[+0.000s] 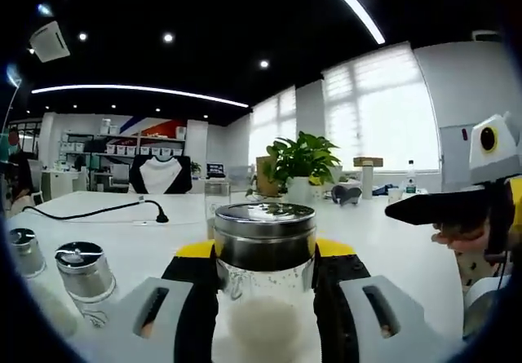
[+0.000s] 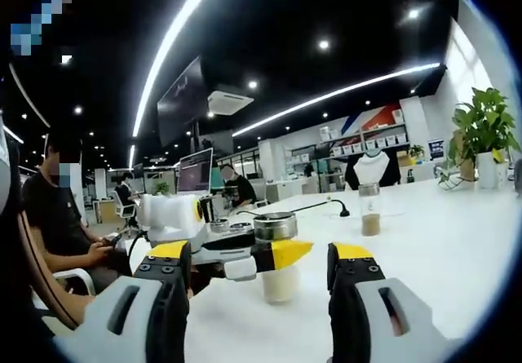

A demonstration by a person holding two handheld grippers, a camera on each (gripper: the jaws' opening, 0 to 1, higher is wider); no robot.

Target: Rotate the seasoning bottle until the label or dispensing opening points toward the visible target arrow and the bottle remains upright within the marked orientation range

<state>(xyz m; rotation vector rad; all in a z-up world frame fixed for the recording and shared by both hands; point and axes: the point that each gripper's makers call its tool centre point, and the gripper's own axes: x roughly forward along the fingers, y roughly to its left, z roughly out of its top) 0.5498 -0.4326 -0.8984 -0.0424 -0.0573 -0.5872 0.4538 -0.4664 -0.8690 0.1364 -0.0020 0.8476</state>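
The seasoning bottle (image 1: pixel 263 257), a clear glass jar with a shiny metal lid and pale grains low inside, stands upright on the white table (image 1: pixel 391 241), and the left gripper (image 1: pixel 265 298) has its two jaws pressed against the glass from either side, just under the lid, in the left gripper view. Going from the left of that view: two smaller shakers (image 1: pixel 81 277) with metal caps stand near the table's edge, a black cable (image 1: pixel 98 210) runs across the table behind them, then comes the held bottle in the middle, with a leafy potted plant (image 1: pixel 303 163) well behind it near bright windows, and at the far right the right gripper (image 1: pixel 457 208) comes in, its dark jaw pointing toward the bottle but well apart from it. In the right gripper view, from the left: a seated person in dark clothes (image 2: pixel 57 224) is beside the table, then the left gripper (image 2: pixel 245 257) with its yellow-tipped jaws closed around the same bottle (image 2: pixel 277 257); a second glass jar (image 2: pixel 370 210) stands farther back, and the plant (image 2: pixel 483 130) is at the far right. The right gripper's (image 2: pixel 261 298) own jaws stand wide apart, holding nothing, with the bottle seen between them but farther off.
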